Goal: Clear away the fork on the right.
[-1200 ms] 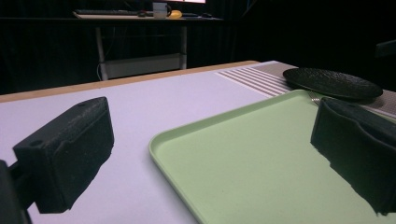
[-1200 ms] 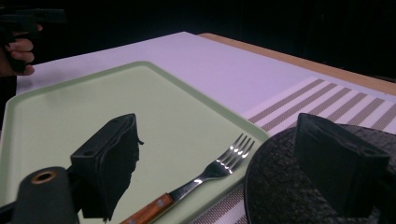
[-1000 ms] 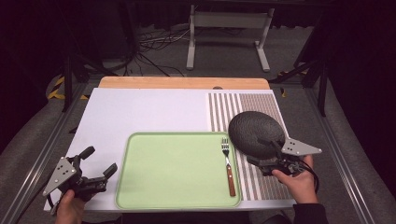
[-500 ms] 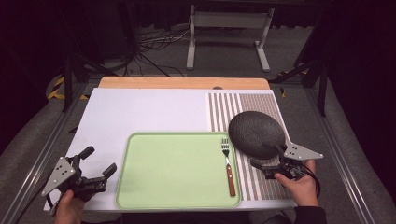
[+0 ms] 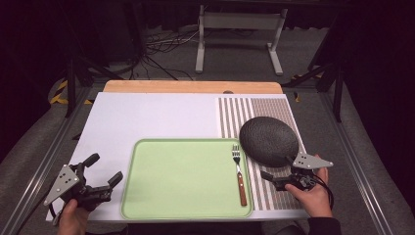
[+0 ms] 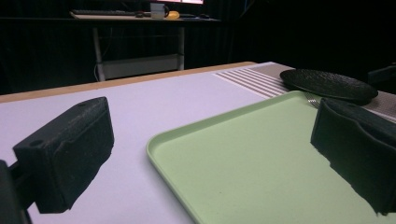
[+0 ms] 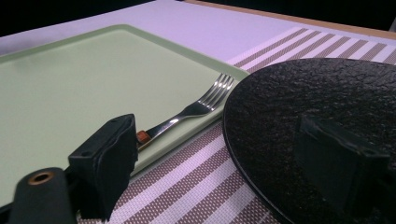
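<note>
A black textured plate (image 5: 269,141) lies flat on the striped placemat (image 5: 266,108) at the right. My right gripper (image 5: 279,172) sits low at the plate's near edge, jaws open and nothing between them. In the right gripper view its jaws (image 7: 224,172) straddle the plate's (image 7: 317,107) left rim, one over the placemat (image 7: 196,186) and one over the plate. A wood-handled fork (image 5: 238,171) lies along the right side of the green tray (image 5: 181,176). My left gripper (image 5: 104,168) rests open at the tray's left edge.
The white table top (image 5: 156,117) stretches behind the tray to a wooden strip (image 5: 191,86) along its far edge. A metal stand (image 5: 240,36) and cables lie on the floor beyond. The left gripper view looks across the tray (image 6: 261,158) toward the plate (image 6: 329,84).
My right gripper has drawn back slightly toward the table's near edge. The plate, fork, tray and left gripper have not moved.
</note>
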A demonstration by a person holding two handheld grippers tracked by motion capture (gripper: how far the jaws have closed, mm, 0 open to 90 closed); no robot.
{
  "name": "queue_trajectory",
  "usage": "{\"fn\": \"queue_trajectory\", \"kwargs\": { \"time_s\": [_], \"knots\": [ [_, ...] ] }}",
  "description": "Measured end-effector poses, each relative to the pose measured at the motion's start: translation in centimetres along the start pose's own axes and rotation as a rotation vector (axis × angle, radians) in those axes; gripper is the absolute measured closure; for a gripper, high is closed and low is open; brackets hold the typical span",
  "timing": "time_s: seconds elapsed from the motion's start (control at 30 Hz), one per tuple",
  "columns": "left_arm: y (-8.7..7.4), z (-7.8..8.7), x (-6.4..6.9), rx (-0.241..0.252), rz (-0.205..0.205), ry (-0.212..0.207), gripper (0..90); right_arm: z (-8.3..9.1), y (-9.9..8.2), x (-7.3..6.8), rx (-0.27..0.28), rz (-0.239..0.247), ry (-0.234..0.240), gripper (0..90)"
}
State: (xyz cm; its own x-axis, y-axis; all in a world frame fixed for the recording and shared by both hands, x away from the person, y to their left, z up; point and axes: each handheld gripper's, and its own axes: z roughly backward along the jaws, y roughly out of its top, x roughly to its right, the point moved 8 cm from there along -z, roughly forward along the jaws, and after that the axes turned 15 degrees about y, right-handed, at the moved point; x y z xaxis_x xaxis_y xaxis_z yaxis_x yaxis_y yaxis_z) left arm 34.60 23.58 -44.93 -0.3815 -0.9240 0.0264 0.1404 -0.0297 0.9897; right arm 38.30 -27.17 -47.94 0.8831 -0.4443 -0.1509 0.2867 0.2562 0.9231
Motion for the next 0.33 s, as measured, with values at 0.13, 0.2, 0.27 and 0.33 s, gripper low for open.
{"fn": "queue_trajectory", "kwargs": {
  "time_s": [0.13,0.2,0.27,0.33],
  "knots": [
    [-0.03,-0.03,-0.03,-0.002,0.002,0.0,0.0,0.07,0.07,0.15,0.0,0.004,-0.011,14.0],
    [-0.01,-0.03,-0.04,-0.002,0.001,0.001,0.0,0.13,0.16,0.19,-0.003,0.012,-0.021,14.1],
    [-0.01,-0.05,-0.04,0.0,0.003,0.002,0.0,0.15,0.2,0.2,-0.003,0.017,-0.024,14.1],
    [-0.03,-0.03,-0.03,-0.002,0.0,0.001,0.0,0.24,0.25,0.23,0.0,0.018,-0.028,14.1]
  ]
}}
